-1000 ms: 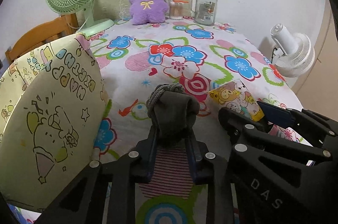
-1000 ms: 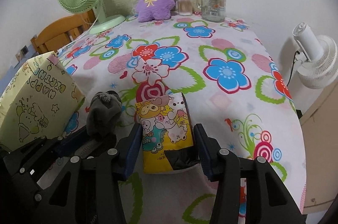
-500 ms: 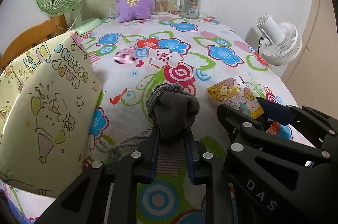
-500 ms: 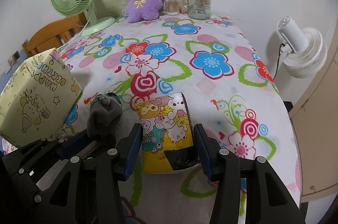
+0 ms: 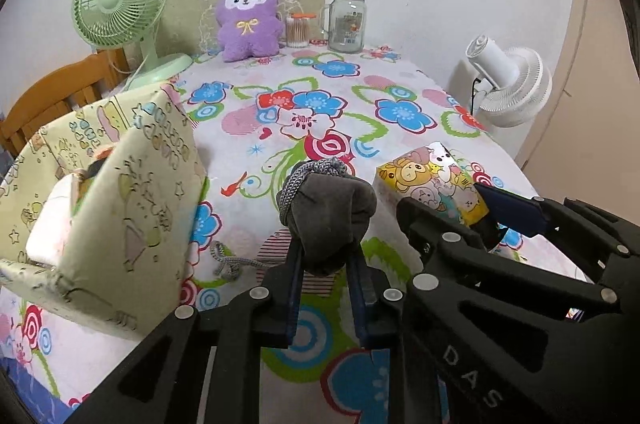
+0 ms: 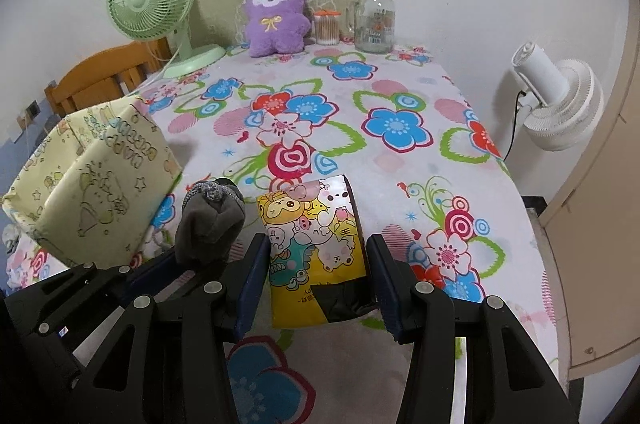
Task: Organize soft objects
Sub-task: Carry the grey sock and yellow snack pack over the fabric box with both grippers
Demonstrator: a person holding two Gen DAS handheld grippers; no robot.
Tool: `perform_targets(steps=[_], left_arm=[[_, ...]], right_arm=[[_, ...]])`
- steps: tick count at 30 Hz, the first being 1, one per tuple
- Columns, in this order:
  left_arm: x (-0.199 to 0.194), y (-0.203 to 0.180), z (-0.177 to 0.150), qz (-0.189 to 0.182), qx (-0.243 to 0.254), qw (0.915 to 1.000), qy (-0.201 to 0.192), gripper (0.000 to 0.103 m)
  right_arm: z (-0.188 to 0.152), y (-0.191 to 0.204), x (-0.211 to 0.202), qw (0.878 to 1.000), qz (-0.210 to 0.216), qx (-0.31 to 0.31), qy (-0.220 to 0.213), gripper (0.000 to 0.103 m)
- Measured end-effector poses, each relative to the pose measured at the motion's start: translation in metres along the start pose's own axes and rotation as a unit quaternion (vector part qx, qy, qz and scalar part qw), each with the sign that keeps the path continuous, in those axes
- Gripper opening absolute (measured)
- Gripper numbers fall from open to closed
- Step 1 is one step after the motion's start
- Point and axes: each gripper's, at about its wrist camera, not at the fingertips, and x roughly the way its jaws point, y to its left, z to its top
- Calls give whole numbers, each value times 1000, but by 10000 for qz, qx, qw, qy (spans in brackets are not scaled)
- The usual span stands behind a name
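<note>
My left gripper [image 5: 324, 244] is shut on a dark grey soft pouch [image 5: 328, 212], held above the flowered tablecloth [image 5: 400, 111]. The pouch's grey cord [image 5: 230, 264] trails down to the cloth. Close beside it on the right, my right gripper [image 6: 318, 248] is shut on a soft yellow cartoon packet [image 6: 312, 224], also lifted off the table. The pouch [image 6: 210, 224] shows to the packet's left in the right wrist view. A box wrapped in pale yellow gift paper [image 5: 120, 224] stands at the left, its top open, with something white inside.
At the far edge stand a purple plush [image 5: 248, 19], a green desk fan [image 5: 120, 3], a small jar of cotton swabs [image 5: 298, 31] and a glass jar with a green lid [image 5: 347, 19]. A white fan [image 5: 508, 83] is off the right edge. A wooden chair [image 5: 48, 99] is behind the box.
Both grippers have lifted and drawn back toward the near edge with their loads. The grey cord now hangs free down to the cloth, and the box's open top has come into view.
</note>
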Motion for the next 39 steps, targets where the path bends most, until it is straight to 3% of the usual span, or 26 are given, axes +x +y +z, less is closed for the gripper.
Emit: perform_targets(steps=[12, 39], left_arm=[[-34, -3, -4, -163, 277, 9993, -195, 20], [-99, 19, 14, -199, 529, 9962, -659, 20]], right_arm=[[-6, 12, -37, 9992, -296, -51, -257, 53], [11, 47, -101, 9965, -306, -43, -773, 53]])
